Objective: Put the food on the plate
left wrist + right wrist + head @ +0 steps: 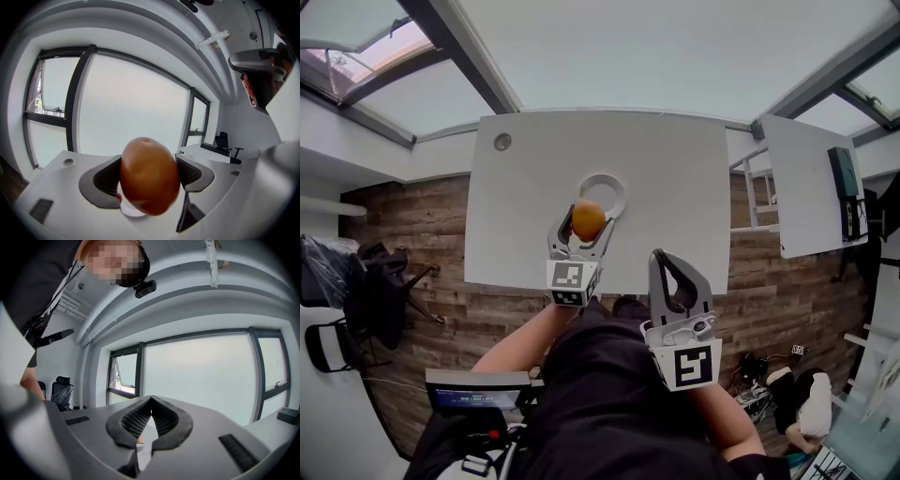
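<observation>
Plate [618, 190] partly behind the orange food [588, 223] in the left gripper [587, 214]

A white desk [675, 187] stands on a wood-plank floor [403, 234]. On it, near the middle, lies a white plate [622, 190], well apart from a round grommet [502, 142] set in one far corner.

Orange-brown food [588, 220]; white plate [604, 187]; white table [675, 206]; brown wood-plank floor [403, 244].
</observation>
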Tool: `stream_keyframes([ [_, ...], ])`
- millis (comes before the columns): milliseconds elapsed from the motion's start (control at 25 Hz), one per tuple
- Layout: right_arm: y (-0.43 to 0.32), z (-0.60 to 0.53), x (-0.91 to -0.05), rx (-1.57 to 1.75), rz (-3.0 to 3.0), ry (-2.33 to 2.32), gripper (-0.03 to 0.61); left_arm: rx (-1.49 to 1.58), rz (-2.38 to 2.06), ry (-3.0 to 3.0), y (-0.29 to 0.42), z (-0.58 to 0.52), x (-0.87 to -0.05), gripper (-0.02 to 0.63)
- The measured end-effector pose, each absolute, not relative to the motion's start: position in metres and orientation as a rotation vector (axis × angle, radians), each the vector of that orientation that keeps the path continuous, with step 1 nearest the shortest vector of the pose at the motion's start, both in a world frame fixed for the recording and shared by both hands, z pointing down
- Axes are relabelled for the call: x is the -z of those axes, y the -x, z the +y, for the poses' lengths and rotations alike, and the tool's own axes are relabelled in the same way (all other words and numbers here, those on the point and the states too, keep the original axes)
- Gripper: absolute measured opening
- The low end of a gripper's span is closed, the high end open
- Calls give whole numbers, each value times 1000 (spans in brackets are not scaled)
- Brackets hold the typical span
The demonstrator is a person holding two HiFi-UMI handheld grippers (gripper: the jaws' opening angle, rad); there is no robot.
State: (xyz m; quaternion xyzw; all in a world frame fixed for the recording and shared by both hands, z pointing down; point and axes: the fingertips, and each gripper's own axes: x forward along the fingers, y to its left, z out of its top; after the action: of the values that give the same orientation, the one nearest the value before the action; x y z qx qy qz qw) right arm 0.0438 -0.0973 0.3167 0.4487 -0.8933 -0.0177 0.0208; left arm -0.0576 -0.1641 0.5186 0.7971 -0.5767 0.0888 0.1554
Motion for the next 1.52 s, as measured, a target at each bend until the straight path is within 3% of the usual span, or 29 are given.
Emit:
stream_keyframes([
  [1520, -58, -115, -336, -37, -2646, -1499, 6, -562, -1373, -2158, 59, -215, -650, 342],
])
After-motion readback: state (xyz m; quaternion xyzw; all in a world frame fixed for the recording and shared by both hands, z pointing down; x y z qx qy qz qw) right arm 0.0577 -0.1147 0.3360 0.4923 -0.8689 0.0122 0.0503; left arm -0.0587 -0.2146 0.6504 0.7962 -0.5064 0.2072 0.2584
